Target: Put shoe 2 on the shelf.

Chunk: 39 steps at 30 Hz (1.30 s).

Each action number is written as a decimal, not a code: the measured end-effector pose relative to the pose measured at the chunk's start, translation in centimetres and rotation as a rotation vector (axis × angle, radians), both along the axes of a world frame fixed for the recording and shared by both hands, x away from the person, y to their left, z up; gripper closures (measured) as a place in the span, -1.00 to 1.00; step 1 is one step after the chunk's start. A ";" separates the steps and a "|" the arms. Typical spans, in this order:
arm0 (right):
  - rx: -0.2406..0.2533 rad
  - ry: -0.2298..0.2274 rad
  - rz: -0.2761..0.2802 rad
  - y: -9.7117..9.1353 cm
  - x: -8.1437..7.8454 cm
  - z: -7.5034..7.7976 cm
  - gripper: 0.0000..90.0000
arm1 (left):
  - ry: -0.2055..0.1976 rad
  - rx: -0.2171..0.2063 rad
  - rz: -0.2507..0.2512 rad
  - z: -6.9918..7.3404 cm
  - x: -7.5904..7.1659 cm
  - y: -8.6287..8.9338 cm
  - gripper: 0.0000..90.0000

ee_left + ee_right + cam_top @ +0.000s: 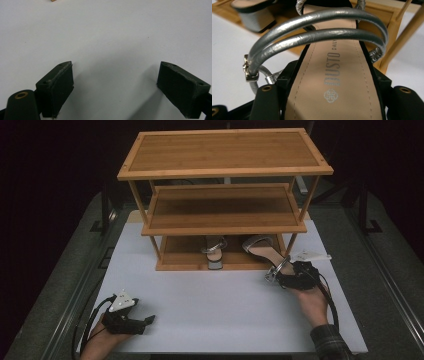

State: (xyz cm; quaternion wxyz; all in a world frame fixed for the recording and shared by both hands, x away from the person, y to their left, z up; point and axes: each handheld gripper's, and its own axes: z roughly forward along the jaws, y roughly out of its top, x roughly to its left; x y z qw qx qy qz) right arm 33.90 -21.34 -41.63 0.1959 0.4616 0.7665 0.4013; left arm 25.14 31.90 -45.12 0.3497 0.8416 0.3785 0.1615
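So the right gripper is clamped across the heel end of a silver strappy block-heel sandal, toe aimed into the three-tier bamboo shoe rack's bottom shelf beside its mate, probably to pair them. Left gripper rests wide open on the white tabletop, empty.

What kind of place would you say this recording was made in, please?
Probably a staged recording bench, not a home: a white table in a dark room, a bare wooden shoe rack, one silver sandal gripped by the right gripper and another sandal on its bottom shelf.
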 end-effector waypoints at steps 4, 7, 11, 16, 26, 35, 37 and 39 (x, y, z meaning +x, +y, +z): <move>-0.002 -0.010 -0.037 1.4 1.6 -0.1 -0.16 | 0.000 0.000 0.000 0.0 0.0 0.0 -0.72; 0.003 -0.021 -0.070 2.6 2.7 -0.4 -0.16 | -0.001 0.000 0.000 0.0 0.0 0.0 -0.72; 0.010 -0.033 -0.108 4.1 4.4 -0.8 -0.16 | -0.001 0.001 0.000 0.0 0.0 0.0 -0.72; 0.017 -0.015 -0.186 5.3 6.2 -1.6 -0.16 | -0.001 0.000 0.000 0.0 0.0 0.0 -0.72; 0.017 -0.002 -0.265 6.9 8.7 -3.3 -0.17 | -0.001 0.001 0.000 0.0 0.0 0.0 -0.72; 0.019 -0.011 -0.217 6.4 8.2 -2.8 -0.27 | -0.002 0.002 -0.001 0.0 0.0 0.0 -0.72; 0.026 -0.009 -0.206 6.0 7.6 -2.3 -0.28 | -0.002 0.002 -0.001 0.0 0.0 0.0 -0.72; 0.029 -0.003 -0.175 5.6 7.2 -1.9 -0.29 | -0.002 0.002 -0.001 0.0 0.0 0.0 -0.72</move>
